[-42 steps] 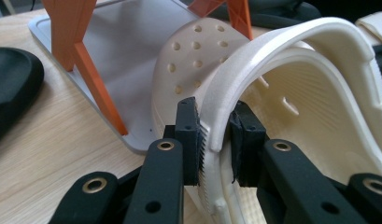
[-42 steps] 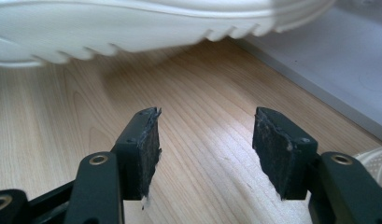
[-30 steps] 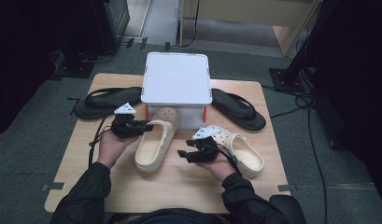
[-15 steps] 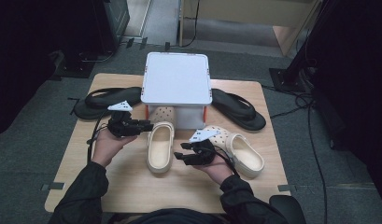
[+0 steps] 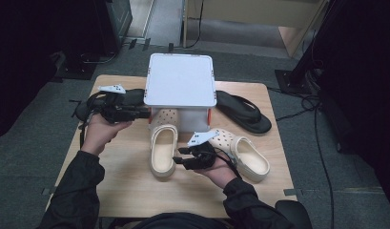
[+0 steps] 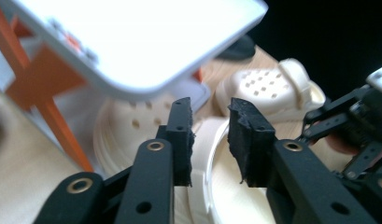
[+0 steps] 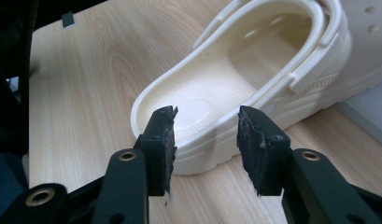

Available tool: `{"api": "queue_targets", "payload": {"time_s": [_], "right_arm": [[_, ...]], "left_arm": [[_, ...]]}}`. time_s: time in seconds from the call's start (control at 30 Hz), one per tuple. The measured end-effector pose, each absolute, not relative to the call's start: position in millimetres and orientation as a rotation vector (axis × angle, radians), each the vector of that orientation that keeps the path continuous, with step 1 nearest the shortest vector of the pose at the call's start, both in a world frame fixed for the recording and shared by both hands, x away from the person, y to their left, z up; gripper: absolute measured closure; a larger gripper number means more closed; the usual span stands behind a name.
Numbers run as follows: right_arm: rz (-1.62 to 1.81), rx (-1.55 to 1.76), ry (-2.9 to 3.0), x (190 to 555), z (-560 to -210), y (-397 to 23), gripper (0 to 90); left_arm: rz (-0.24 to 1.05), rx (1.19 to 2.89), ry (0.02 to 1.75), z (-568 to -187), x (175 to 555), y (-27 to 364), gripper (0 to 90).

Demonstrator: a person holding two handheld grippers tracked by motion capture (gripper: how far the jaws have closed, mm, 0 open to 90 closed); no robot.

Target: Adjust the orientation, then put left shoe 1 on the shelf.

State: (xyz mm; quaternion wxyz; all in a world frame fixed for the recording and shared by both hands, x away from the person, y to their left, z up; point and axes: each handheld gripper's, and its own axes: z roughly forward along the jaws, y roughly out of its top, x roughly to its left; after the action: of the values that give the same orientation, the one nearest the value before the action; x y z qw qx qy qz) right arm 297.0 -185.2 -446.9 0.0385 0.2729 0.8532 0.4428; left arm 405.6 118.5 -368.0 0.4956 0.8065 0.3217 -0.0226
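Your left tool hangs above the tabletop at the left edge of the white box, its jaws parted with nothing between them; they have just drawn in a little. In the left gripper view those jaws point past the box's corner toward the left clog, which lies below and beyond them, not touched.

The left clog lies sole-down on the tabletop in front of the box, its toe tucked under the box's front edge and its heel toward you. Your right tool sits just beside that heel, on its right side. In the right gripper view its jaws stand apart on either side of the heel rim of the clog; they have just been closing, and the rim is between them, but the pads do not yet press on it.

The right clog lies to the right of your right hand, angled, heel toward the tabletop's right front. One black flip-flop lies to the right of the box, another to its left, partly behind your left hand.
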Motion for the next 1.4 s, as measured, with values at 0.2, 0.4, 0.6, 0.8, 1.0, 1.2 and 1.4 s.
{"api": "queue_targets", "payload": {"time_s": [0.2, 0.4, 0.6, 0.8, 1.0, 1.2, 1.4], "right_arm": [[1.358, 0.84, 2.631, 298, -445, -183, 60.8], [1.36, 0.814, 2.668, 293, -447, -175, 65.7], [1.371, 0.764, 2.72, 279, -454, -164, 69.3], [1.373, 0.738, 2.753, 269, -462, -157, 71.8], [1.325, 0.683, 2.806, 260, -476, -147, 76.2], [1.289, 0.681, 2.827, 261, -487, -143, 77.0], [1.281, 0.656, 2.82, 262, -492, -137, 80.3]], "left_arm": [[-0.046, 1.938, 0.771, -353, 415, 117, 71.4], [-0.03, 1.943, 0.797, -348, 431, 113, 73.5], [0.008, 1.947, 0.822, -357, 441, 111, 73.9], [0.034, 1.95, 0.833, -362, 443, 111, 74.0], [0.033, 1.939, 0.831, -365, 444, 111, 77.2], [0.031, 1.946, 0.822, -366, 444, 107, 78.0], [0.041, 1.948, 0.835, -366, 444, 107, 83.1]]}}
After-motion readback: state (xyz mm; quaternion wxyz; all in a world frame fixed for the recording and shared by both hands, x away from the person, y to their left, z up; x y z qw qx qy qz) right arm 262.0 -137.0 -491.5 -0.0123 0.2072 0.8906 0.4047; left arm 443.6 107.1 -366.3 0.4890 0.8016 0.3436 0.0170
